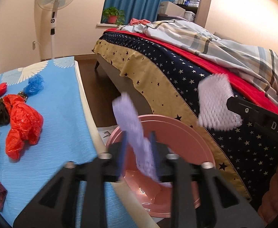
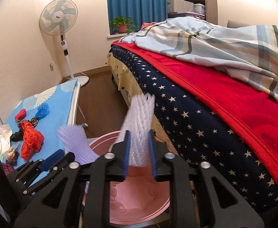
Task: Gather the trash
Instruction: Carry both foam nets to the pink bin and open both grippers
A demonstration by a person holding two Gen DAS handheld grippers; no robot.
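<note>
- Over the pink basin, left gripper fingers stand parted, purple foam net loose between them.
- Right gripper fingers likewise released around white foam net.

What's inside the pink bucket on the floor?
The pink bucket shows only a bare pink bottom where it can be seen. The right gripper, with a white foam net between its fingers, hangs above and covers part of the bucket, so that part stays hidden.
</note>
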